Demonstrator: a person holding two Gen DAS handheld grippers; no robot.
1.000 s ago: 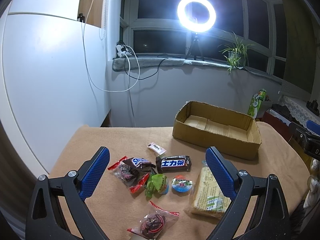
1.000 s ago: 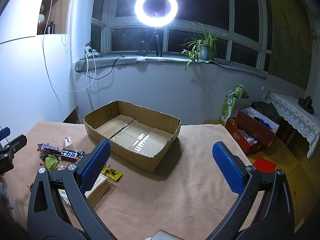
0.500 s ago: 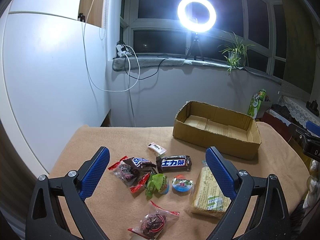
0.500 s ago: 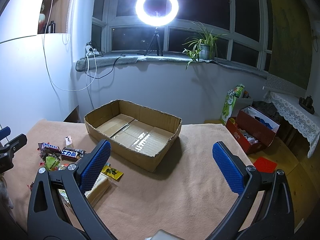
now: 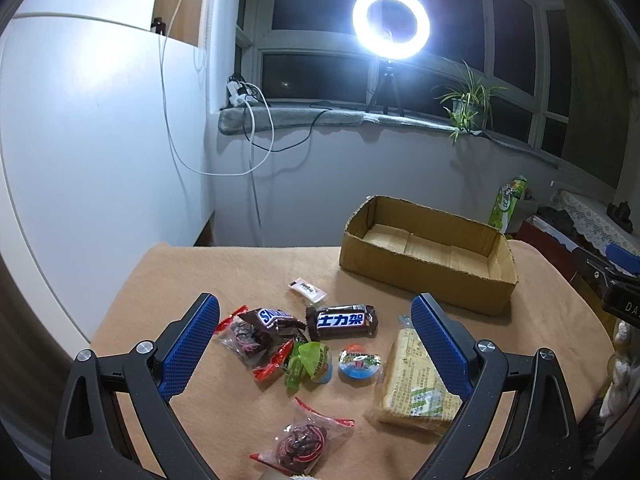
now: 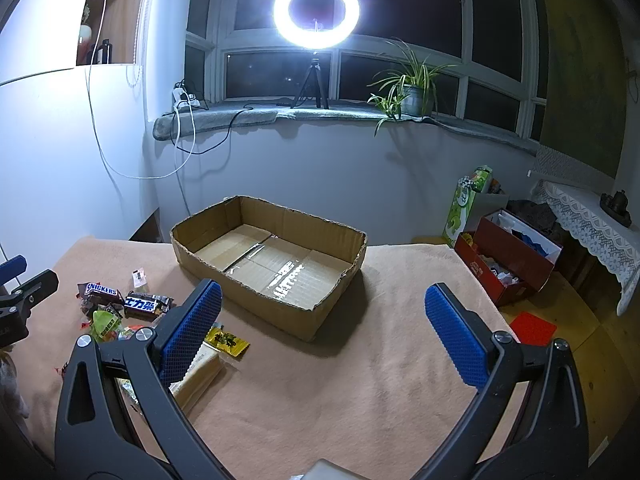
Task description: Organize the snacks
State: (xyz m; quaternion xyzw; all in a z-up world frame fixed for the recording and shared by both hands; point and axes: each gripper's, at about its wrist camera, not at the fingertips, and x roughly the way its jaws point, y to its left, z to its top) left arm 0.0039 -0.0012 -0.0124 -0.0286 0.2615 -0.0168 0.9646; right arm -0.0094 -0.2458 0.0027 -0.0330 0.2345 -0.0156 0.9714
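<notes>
With nothing yet packed, the snacks [image 5: 316, 344] are seen scattered on the table [image 5: 248, 264] beside an empty cardboard box [image 6: 280, 236], while the left hand-held gripper [image 5: 316, 340] and right hand-held gripper [image 6: 320, 332] are held wide open, gripping nothing.
</notes>
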